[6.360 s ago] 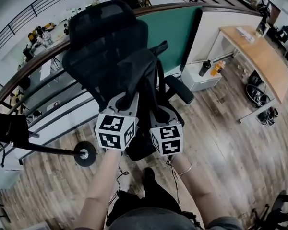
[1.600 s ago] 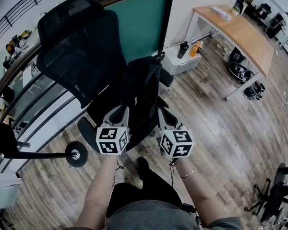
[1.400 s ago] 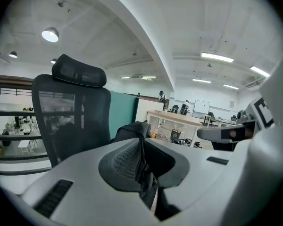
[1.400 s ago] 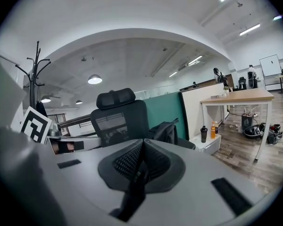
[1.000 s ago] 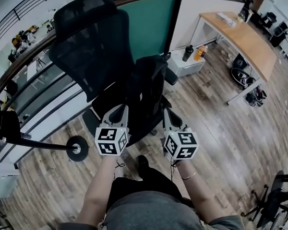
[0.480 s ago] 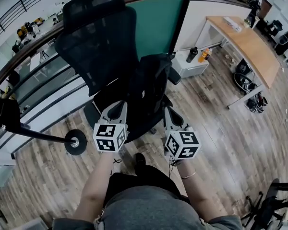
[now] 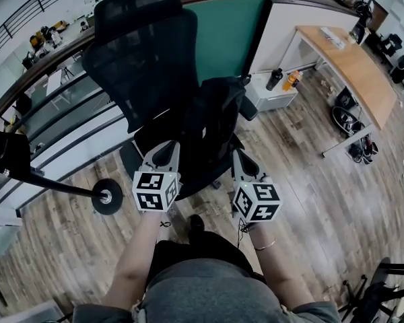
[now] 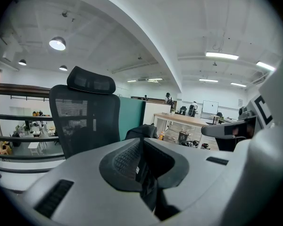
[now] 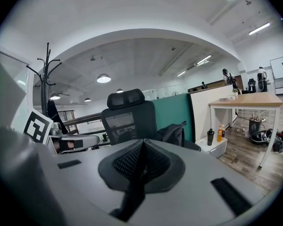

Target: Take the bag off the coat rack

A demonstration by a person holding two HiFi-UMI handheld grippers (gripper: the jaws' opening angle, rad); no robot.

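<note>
Bag point(image 7: 219, 110): black and slumped; lies on the seat of the office chair point(image 7: 145, 52), leaning toward the backrest, hanging from nothing.
Coat rack point(image 7: 106, 196): round foot and pole on the wooden floor at the left of the head view, well apart from the chair. No bag shows on the part in view.
Left tongs point(image 7: 164, 148): closed, with no part of the bag between them; held at the seat's front edge, short of the bag.
Right tongs point(image 7: 238, 156): closed and empty; level with the left pair at the other side of the seat front.
Change: some seconds ago both tongs appeared to be pressed close to the bag's lower part. They now sit a little nearer the person. Over the last second or so the bag has kept its place and the tongs have stayed closed.
Meaning for task: the bag looks to be off the rack, set down and released, so the task is probably complete.
</note>
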